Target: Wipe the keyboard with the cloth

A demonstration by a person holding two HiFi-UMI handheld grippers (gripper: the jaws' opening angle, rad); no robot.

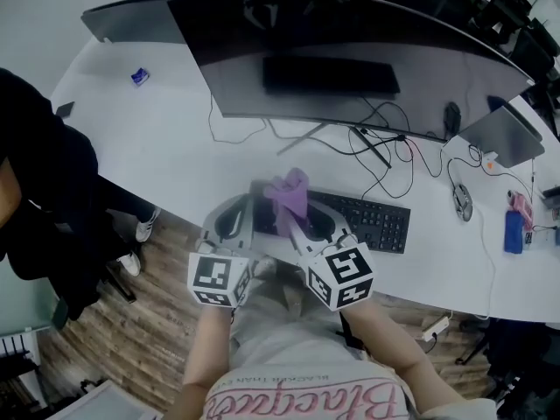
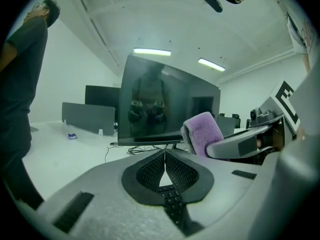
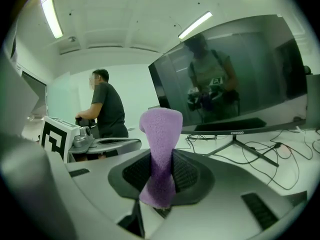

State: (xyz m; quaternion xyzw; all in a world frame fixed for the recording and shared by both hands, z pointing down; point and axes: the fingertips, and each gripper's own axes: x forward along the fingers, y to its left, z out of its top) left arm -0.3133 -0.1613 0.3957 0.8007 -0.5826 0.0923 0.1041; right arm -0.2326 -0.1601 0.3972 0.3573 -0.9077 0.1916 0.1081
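Note:
A purple cloth (image 1: 290, 195) is pinched in my right gripper (image 1: 302, 217), which is shut on it and holds it over the left end of the black keyboard (image 1: 367, 221). In the right gripper view the cloth (image 3: 159, 154) sticks up between the dark pads. My left gripper (image 1: 234, 221) sits just left of the right one at the keyboard's left edge. Its pads (image 2: 150, 170) meet at the tips with nothing between them, keys showing beneath, and the cloth (image 2: 204, 132) appears at its right.
A wide curved monitor (image 1: 350, 55) stands behind the keyboard on the white desk (image 1: 166, 156), with cables (image 1: 385, 151) trailing from its stand. A mouse (image 1: 462, 201) and a blue bottle (image 1: 513, 232) lie at the right. A person in dark clothes (image 1: 39, 191) stands at the left.

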